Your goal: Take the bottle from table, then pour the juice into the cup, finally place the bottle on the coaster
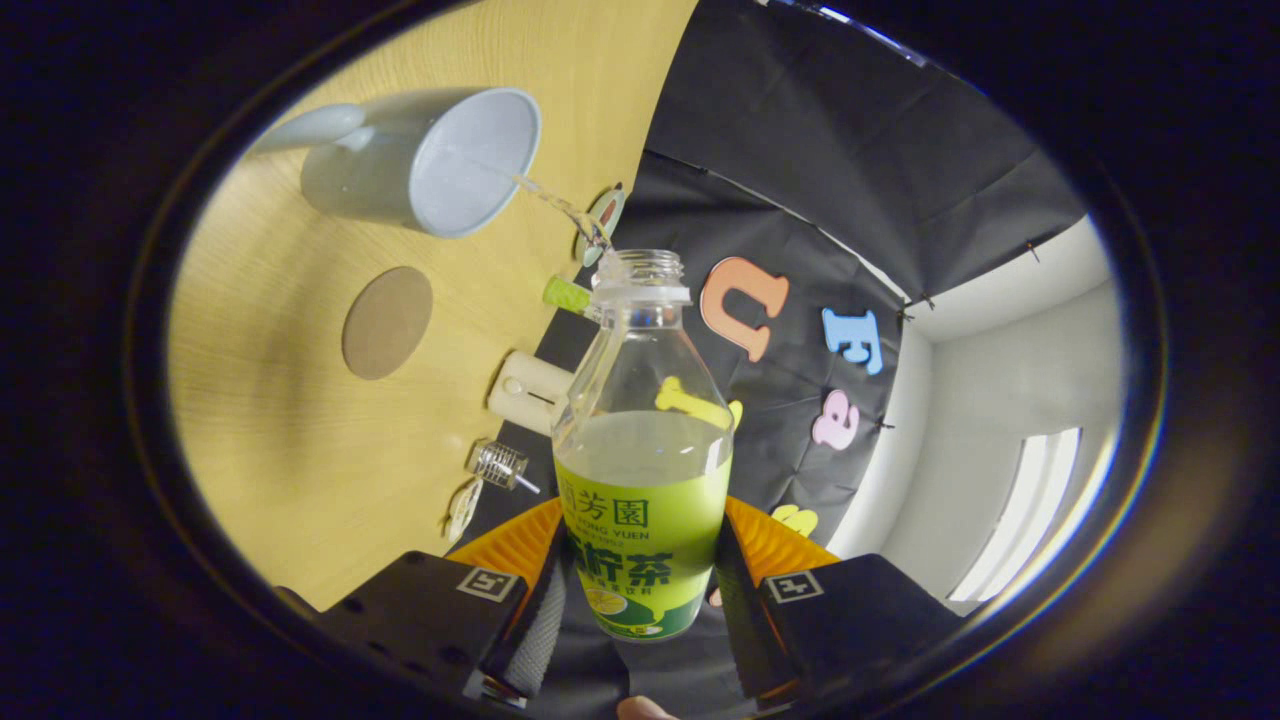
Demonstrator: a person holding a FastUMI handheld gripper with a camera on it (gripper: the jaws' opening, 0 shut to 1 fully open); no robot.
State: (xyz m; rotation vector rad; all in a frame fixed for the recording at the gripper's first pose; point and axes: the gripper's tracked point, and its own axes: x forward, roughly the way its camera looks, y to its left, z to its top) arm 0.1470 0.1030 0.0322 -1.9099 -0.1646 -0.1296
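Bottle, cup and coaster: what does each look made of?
Bottle, shut between the gripper fingers: clear glass or hard plastic, glossy, liquid visible through it. Cup: matte pale blue-grey, likely ceramic or plastic. Coaster: dull brown disc, perhaps cork or wood.

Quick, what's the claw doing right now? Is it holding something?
Claw: closed on the bottle, both fingers pressing its sides, tipping it so juice streams into the cup.

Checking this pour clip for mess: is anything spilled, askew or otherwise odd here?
Nothing spilled that I can see. The gripper is shut on the tilted bottle, and a thin stream runs from its mouth into the cup. The coaster lies bare on the table, with no puddle showing.
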